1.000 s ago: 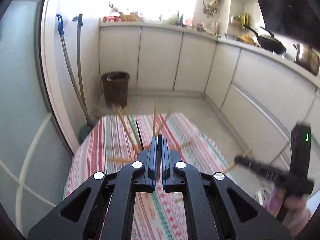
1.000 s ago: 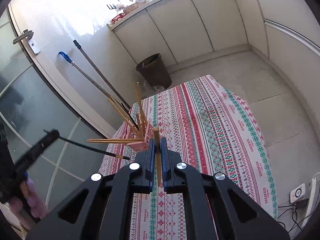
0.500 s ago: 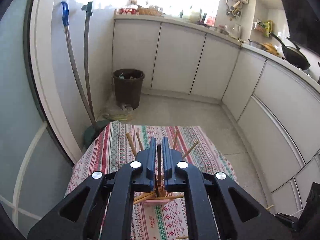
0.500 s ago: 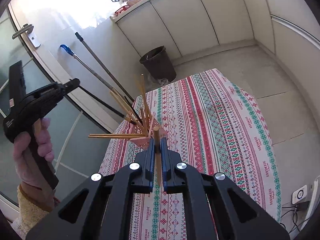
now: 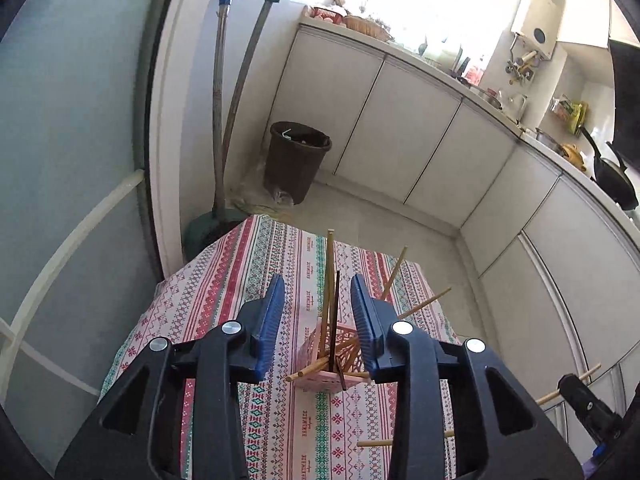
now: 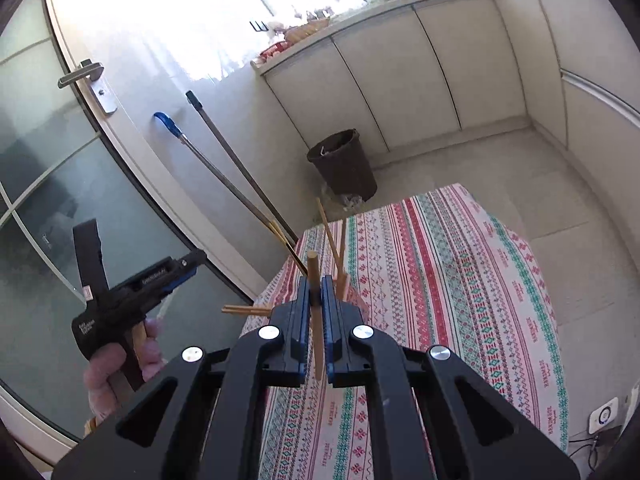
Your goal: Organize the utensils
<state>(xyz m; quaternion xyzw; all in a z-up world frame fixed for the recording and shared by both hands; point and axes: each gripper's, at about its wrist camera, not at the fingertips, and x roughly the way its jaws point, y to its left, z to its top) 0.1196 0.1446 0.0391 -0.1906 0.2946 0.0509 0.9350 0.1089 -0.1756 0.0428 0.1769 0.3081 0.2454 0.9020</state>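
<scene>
A pink lattice holder (image 5: 334,364) stands on the striped tablecloth (image 5: 256,280) with several wooden chopsticks and one dark chopstick (image 5: 335,320) in it. My left gripper (image 5: 318,292) is open and empty above the holder, the dark chopstick standing free between its jaws. It also shows at the left of the right wrist view (image 6: 176,272). My right gripper (image 6: 316,288) is shut on a wooden chopstick (image 6: 314,312), held upright beside the holder, whose sticks (image 6: 332,240) poke up behind the fingers. The right gripper's tip shows in the left wrist view (image 5: 584,400).
A brown bin (image 5: 296,160) and two mop handles (image 5: 232,92) stand by the glass door (image 6: 48,168). White cabinets (image 5: 400,120) line the far wall. A loose chopstick (image 5: 376,443) lies on the cloth. A wall socket (image 6: 602,416) is at lower right.
My left gripper has opened and let the dark chopstick go into the holder. The right gripper has moved closer to the holder, still holding its wooden chopstick.
</scene>
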